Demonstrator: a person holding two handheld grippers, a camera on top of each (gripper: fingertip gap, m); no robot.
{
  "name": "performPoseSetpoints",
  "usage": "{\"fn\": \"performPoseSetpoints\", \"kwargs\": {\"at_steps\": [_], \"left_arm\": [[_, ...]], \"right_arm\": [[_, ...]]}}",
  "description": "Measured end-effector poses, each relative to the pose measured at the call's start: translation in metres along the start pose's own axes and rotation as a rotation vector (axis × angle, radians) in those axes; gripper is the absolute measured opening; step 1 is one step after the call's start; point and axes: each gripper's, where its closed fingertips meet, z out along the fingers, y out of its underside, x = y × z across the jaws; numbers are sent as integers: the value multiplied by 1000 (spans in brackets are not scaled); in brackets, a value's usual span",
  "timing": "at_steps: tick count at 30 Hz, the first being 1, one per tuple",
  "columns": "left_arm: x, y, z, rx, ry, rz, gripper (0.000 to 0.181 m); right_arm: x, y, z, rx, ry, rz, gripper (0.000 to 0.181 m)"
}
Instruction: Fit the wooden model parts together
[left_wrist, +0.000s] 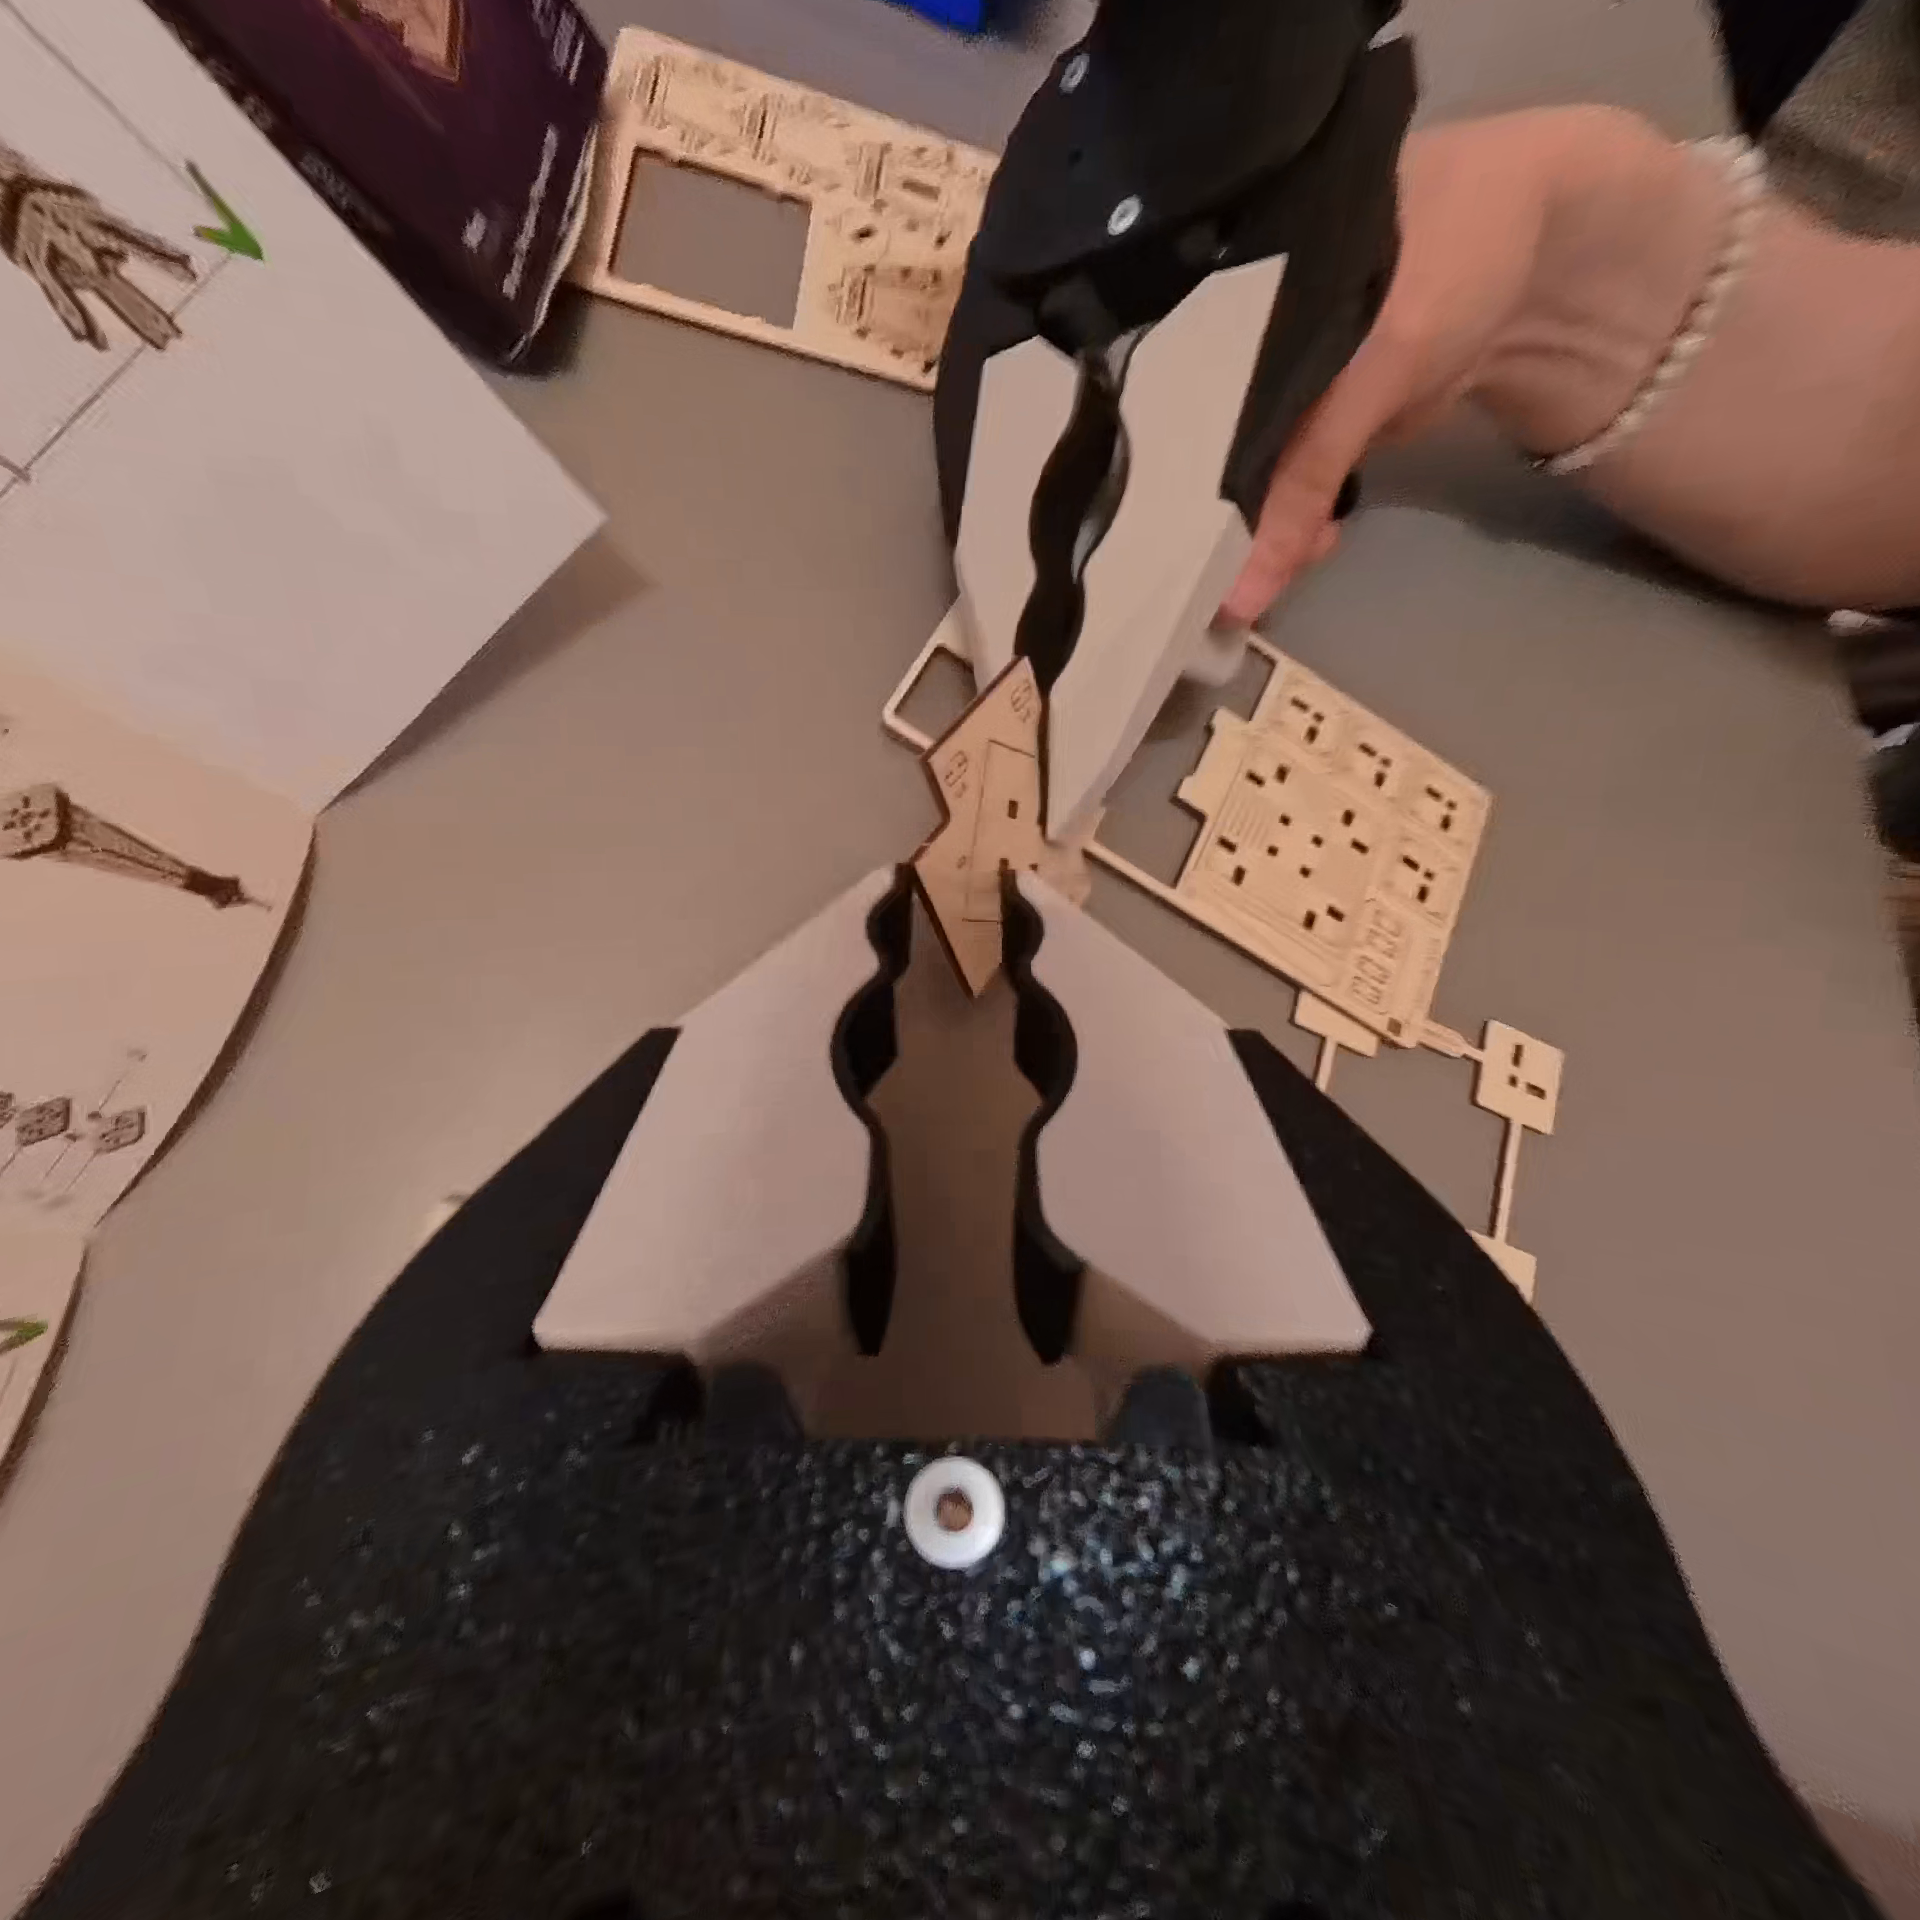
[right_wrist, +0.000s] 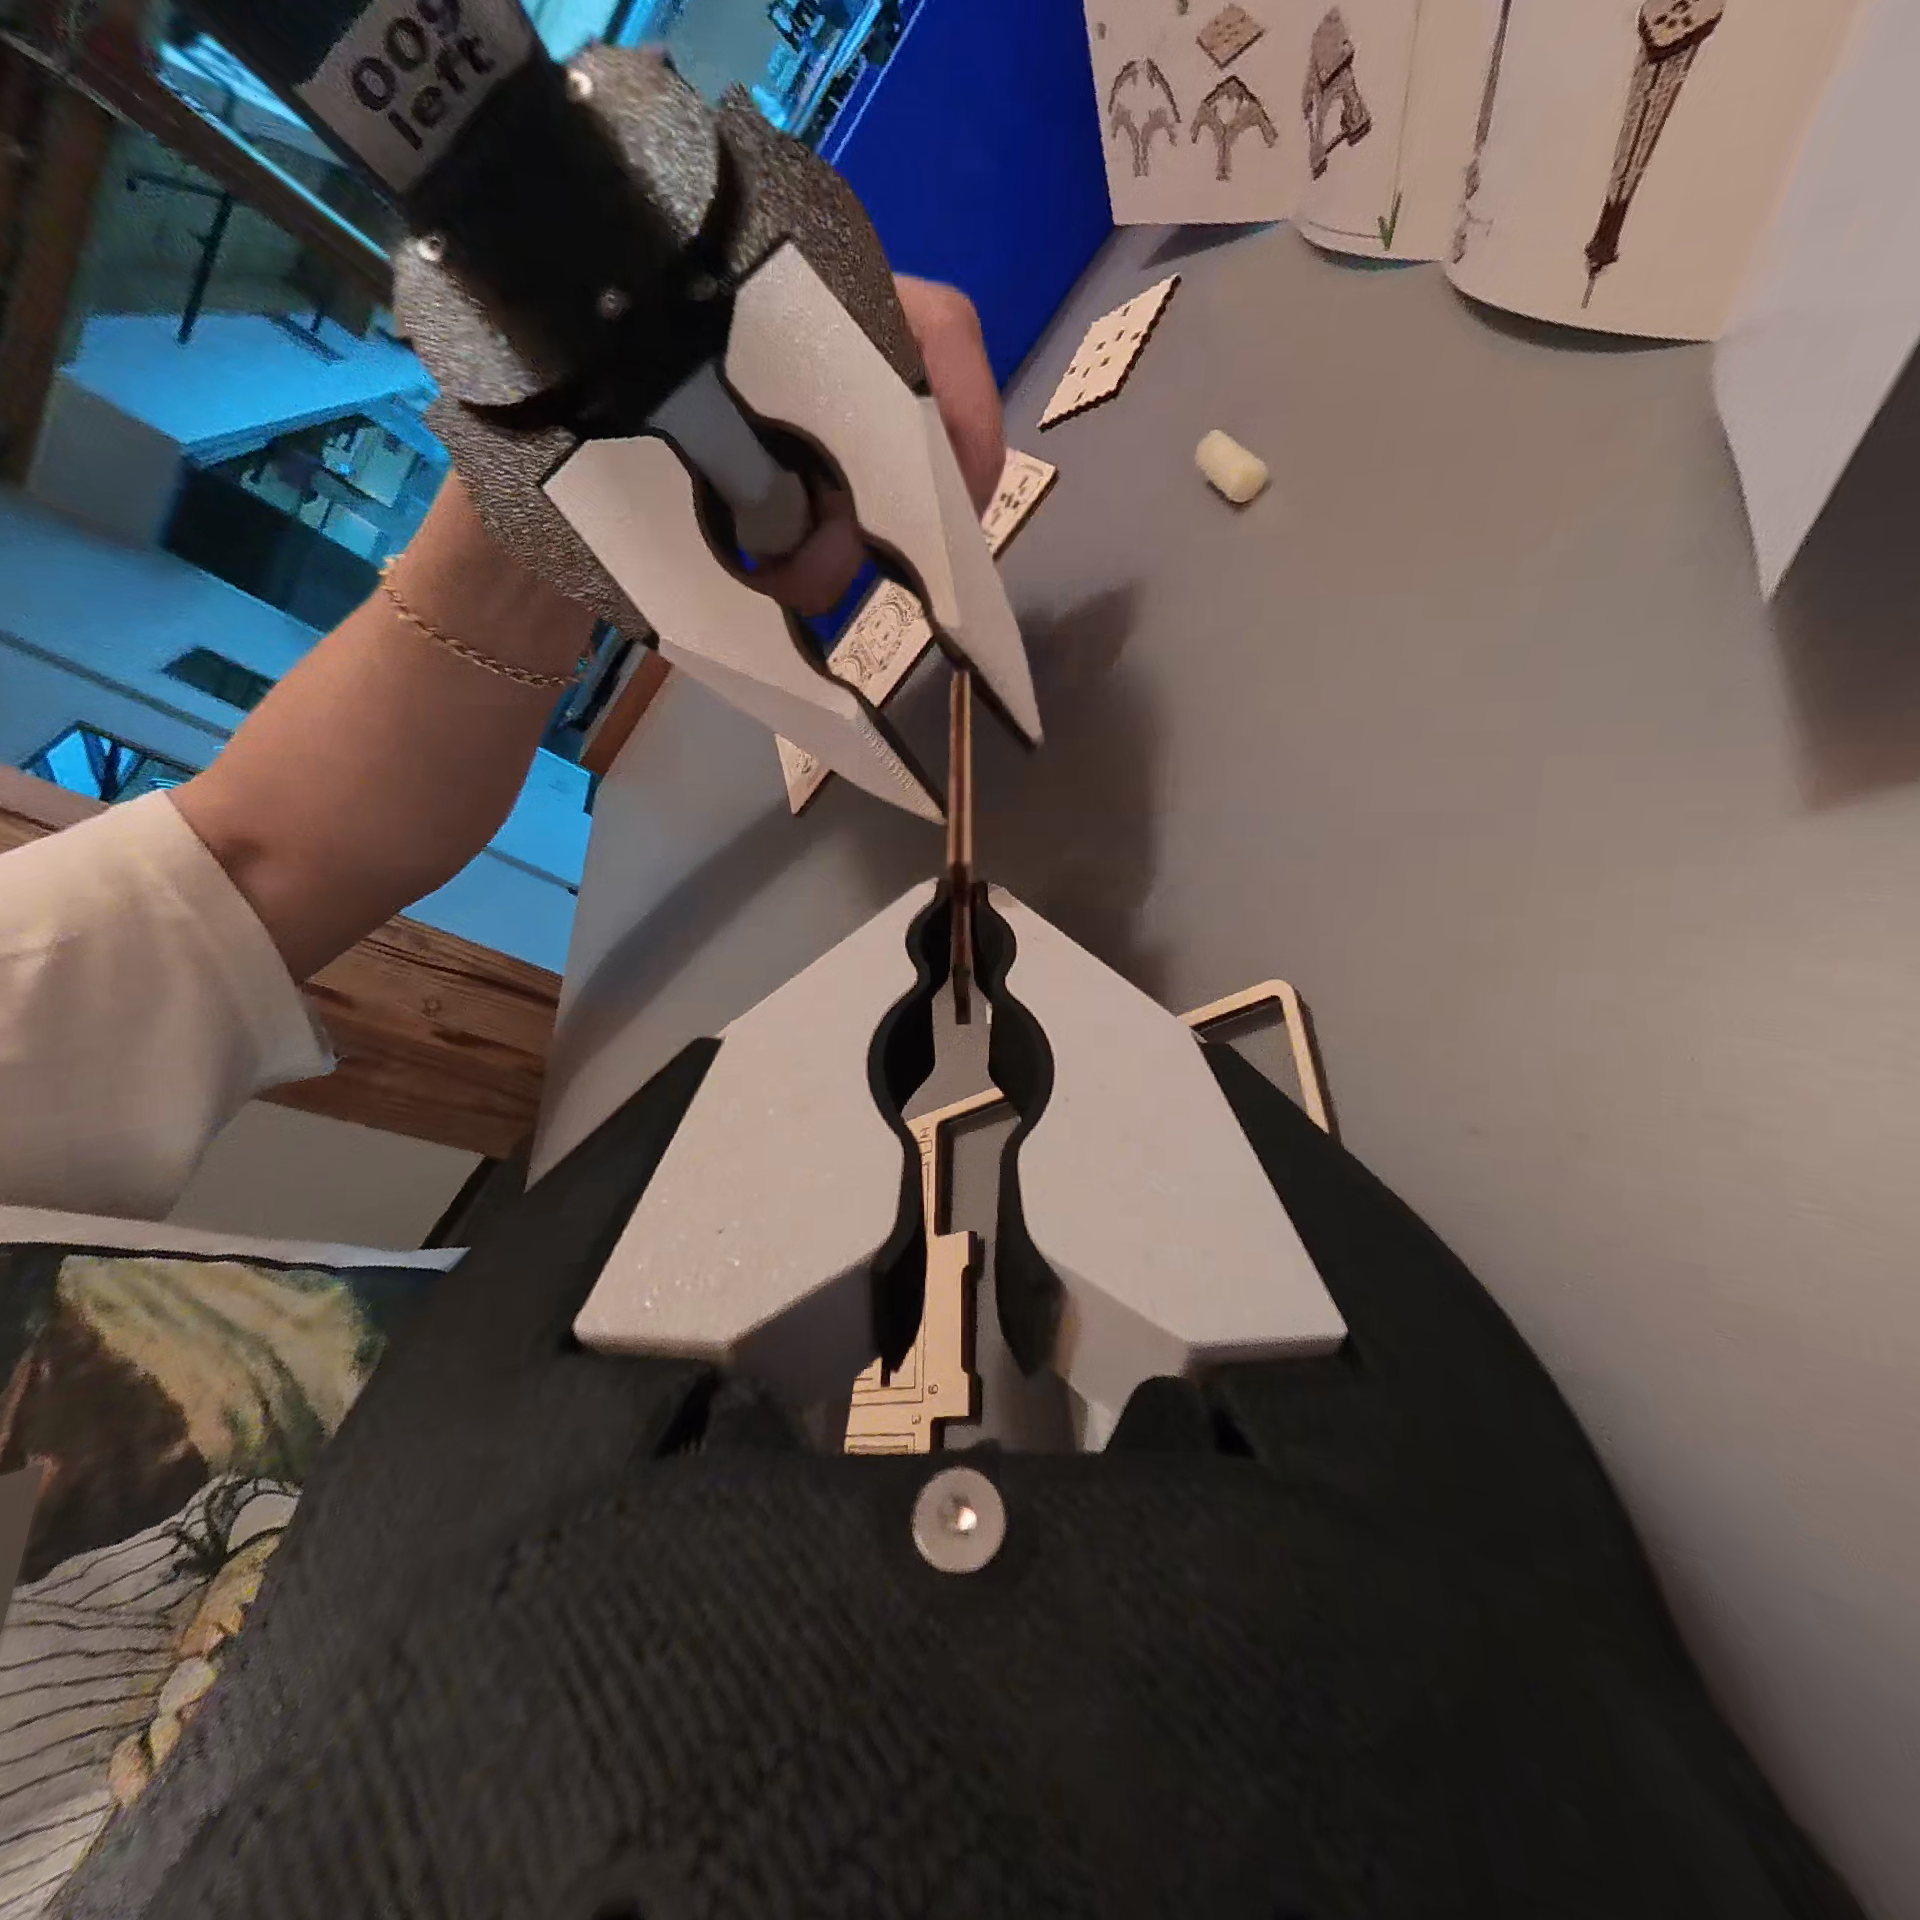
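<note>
- The left gripper (left_wrist: 956, 883) is pinching the near end of a flat wooden piece (left_wrist: 987, 821), with its grey fingertips (left_wrist: 1049, 904) pressing on both faces.
- The right gripper (left_wrist: 1039, 717) is coming in from the far side and clamping down on the far end of that same piece, so both claws are sharing it in mid-air above the grey table (left_wrist: 665, 727).
- From the right wrist view the piece is showing edge-on as a thin strip (right_wrist: 958, 831), running between the two sets of tips.
- A hand (left_wrist: 1475, 343) with a bracelet is wrapping around the right gripper.
- A punched-out wooden sheet (left_wrist: 1340, 862) is lying on the table just right of the claws, and a second sheet (left_wrist: 790, 197) is sitting farther back.
- A dark box (left_wrist: 436, 135) and instruction pages (left_wrist: 208, 436) are lying far left.
- In the right wrist view, a small cream peg (right_wrist: 1231, 465) and a square wooden tile (right_wrist: 1112, 348) are lying well apart from the claws.
</note>
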Motion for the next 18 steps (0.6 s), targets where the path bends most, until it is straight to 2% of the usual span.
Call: {"fn": "performPoseSetpoints", "kwargs": {"at_steps": [3, 5, 7, 11, 15, 18], "left_arm": [[6, -5, -5, 70, 89, -49, 1], [7, -2, -6, 76, 120, -82, 0], [9, 0, -6, 95, 165, -123, 0], [11, 6, -6, 115, 231, -171, 0], [14, 4, -10, 168, 283, -198, 0], [14, 7, -9, 152, 292, -199, 0]], "right_arm": [[2, -4, -3, 32, 5, 11, 7], [2, -12, -9, 87, -11, 17, 18], [5, -12, -14, 83, 7, 12, 6], [3, -5, -10, 25, 21, -31, 5], [-4, -8, -12, 40, -32, -50, 3], [-4, -5, -10, 20, -23, -60, 3]]}}
